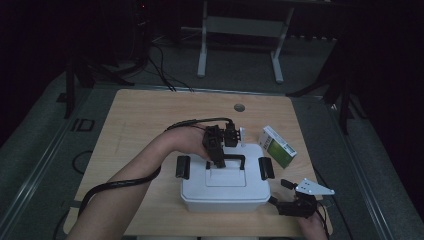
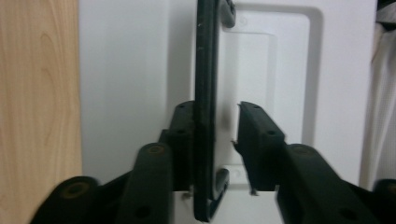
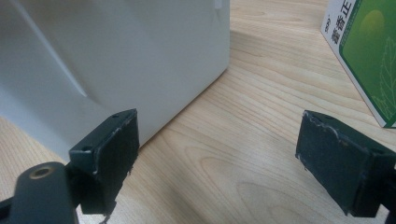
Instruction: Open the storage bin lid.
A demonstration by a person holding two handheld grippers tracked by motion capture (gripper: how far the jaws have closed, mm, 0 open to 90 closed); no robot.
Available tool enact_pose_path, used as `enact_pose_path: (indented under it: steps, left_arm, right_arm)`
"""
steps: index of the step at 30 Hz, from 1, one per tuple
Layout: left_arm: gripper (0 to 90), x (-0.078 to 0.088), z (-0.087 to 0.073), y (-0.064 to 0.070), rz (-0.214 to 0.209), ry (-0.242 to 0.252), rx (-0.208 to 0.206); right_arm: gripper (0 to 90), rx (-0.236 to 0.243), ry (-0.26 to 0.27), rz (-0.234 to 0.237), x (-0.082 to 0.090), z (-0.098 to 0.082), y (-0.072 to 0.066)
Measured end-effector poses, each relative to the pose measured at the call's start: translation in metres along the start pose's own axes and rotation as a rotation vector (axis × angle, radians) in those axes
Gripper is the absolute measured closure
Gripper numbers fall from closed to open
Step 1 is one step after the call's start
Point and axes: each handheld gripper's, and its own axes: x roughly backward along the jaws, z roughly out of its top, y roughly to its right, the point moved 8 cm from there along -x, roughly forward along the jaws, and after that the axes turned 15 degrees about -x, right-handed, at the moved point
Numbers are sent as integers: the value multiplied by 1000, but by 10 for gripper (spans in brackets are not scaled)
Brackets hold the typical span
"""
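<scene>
A white plastic box (image 1: 225,192) with a lid stands on the wooden table (image 1: 140,115), a black carry handle (image 1: 235,158) upright on top. My left gripper (image 1: 218,159) reaches down over that handle. In the left gripper view the handle (image 2: 205,70) runs between the jaws of the left gripper (image 2: 217,112); it touches one pad while a gap separates it from the other, so the gripper is open. My right gripper (image 1: 279,192) hovers open beside the box's front right corner. In the right gripper view the right gripper (image 3: 219,126) has bare wood between its jaws and the box wall (image 3: 116,46) next to one pad.
Black latches sit on the box's left side (image 1: 182,167) and right side (image 1: 266,168). A green and white carton (image 1: 276,146) lies just right of the box, also seen as the carton (image 3: 369,51) beyond the right gripper. A round cable hole (image 1: 239,107) lies farther back.
</scene>
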Motion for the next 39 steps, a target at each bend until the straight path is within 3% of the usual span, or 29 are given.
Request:
enact_pose_path:
  steps: [7,15,22,30,39]
  left_arm:
    - [798,-3,6,-2,-5,-35,-4]
    - [839,-2,10,1,-35,-43,16]
    - [843,1,11,1,-26,-35,23]
    - [843,16,12,1,-5,-34,11]
    - [843,43,7,-1,41,-28,24]
  right_arm:
    - [131,3,-2,2,-1,0,0]
    - [132,-3,-2,7,0,0,1]
    - [132,-2,-5,6,-1,0,0]
    - [132,-4,-9,7,-1,0,0]
    - [132,-1,-12,8,-2,-1,0]
